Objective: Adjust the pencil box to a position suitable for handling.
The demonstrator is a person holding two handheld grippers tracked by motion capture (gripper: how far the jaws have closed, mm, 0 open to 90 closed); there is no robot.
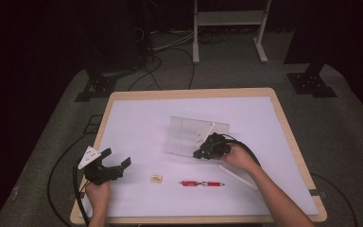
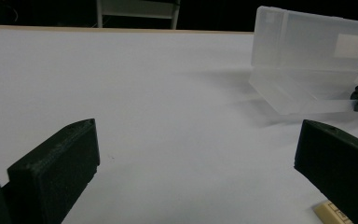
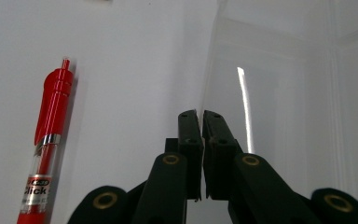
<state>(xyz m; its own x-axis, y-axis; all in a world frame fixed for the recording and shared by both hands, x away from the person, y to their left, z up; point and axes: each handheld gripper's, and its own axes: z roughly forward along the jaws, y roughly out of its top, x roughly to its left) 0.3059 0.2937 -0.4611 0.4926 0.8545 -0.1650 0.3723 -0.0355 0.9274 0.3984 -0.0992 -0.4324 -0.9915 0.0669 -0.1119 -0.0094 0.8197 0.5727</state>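
A clear plastic box (image 1: 189,142) lies open at mid-table, its lid standing upright behind the tray. My right gripper (image 1: 198,153) is shut, and its tips meet the near edge of the clear box (image 3: 284,93); I cannot tell whether that thin wall is pinched. In the right gripper view the shut jaws (image 3: 201,114) point along that edge. My left gripper (image 1: 116,159) rests open near the front left, nothing between its jaws (image 2: 198,140). A red pen (image 1: 202,183) lies near the front edge, left of the right gripper's jaws (image 3: 46,144).
A small tan tile (image 1: 157,178) lies left of the pen, by the left gripper's right jaw (image 2: 331,214). A white stick (image 1: 238,177) lies under the right forearm. The white mat (image 1: 137,123) covers the wooden table; cables and stands sit on the floor beyond.
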